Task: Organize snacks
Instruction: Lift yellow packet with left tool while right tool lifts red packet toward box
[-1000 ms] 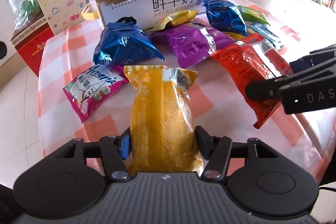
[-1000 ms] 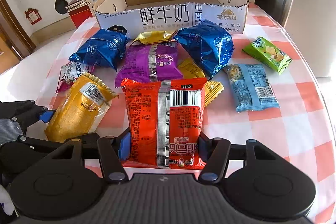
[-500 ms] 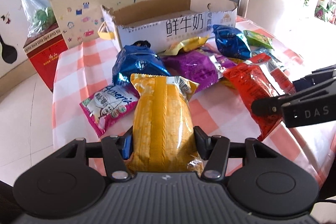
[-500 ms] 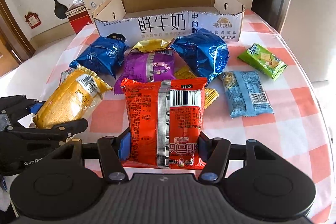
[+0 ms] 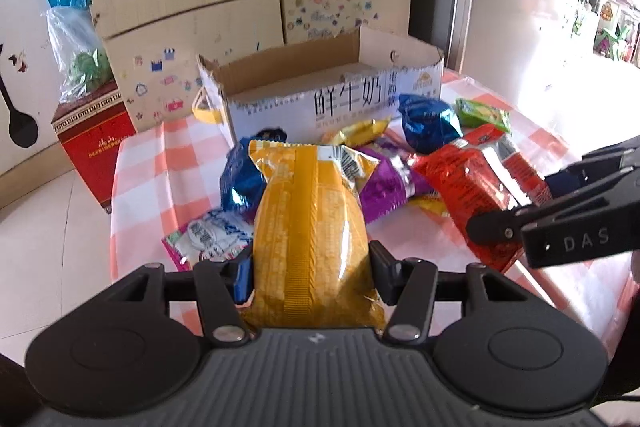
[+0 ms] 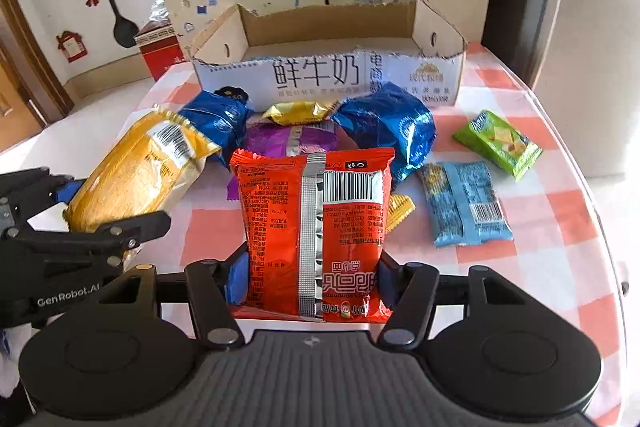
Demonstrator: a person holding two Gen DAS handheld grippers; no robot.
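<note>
A yellow snack bag [image 5: 311, 227] was clamped between the pads of the left gripper [image 5: 312, 277], its lower end pinched and its sealed top pointing toward the cardboard box [image 5: 332, 95]. In the right wrist view the same bag [image 6: 136, 179] was seen lifted at a slant at the left edge of the table [image 6: 560, 187], over the checked cloth. A red snack bag [image 6: 316, 231] was gripped in the same way by the right gripper [image 6: 312, 281], the pads pressed against both sides of its lower end (the barcode and silver seam faced the camera).

The open box [image 6: 328, 67] stood at the far side of the table, its inside seen only in part. Just in front of it, a small gold packet [image 6: 298, 111] lay between two blue foil bags, one at the left [image 6: 218, 121] and one at the right [image 6: 390, 125]. A purple bag [image 6: 288, 141] was partly hidden behind the red one. To the right, a light blue packet [image 6: 464, 203] and a green packet [image 6: 498, 143] lay flat, near each other but apart. A pink and white packet [image 5: 208, 237] was seen beneath the left gripper's bag.
</note>
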